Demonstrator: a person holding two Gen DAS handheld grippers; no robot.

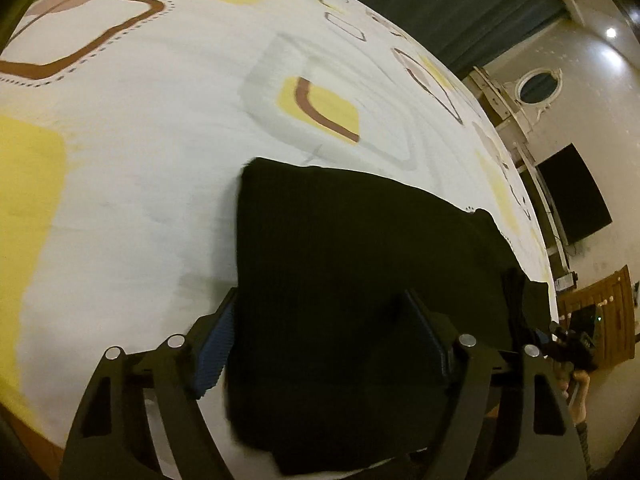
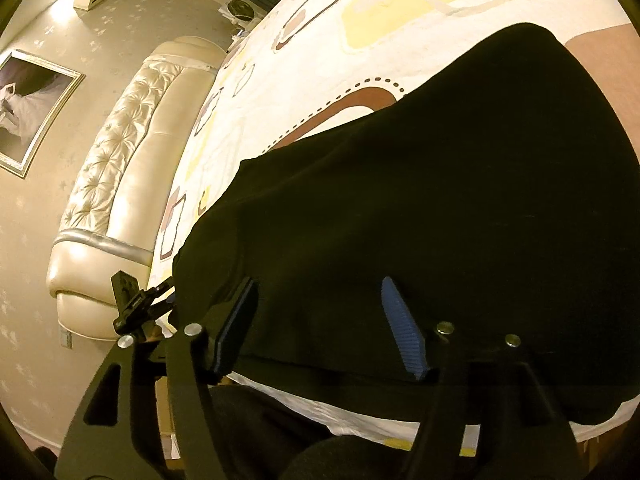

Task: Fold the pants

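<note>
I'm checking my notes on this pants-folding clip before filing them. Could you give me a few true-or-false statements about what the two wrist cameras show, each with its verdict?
1. The pants are black. True.
2. The pants lie on a bare wooden floor. False: they lie on a bedsheet with yellow and brown shapes.
3. The left gripper has its fingers spread apart over the pants. True.
4. The right gripper is pinched fully shut. False: its blue-padded fingers stand apart, with no cloth clamped.
5. A padded headboard shows in the right wrist view. True.
6. The pants hang in the air. False: they rest flat on the bed.
</note>
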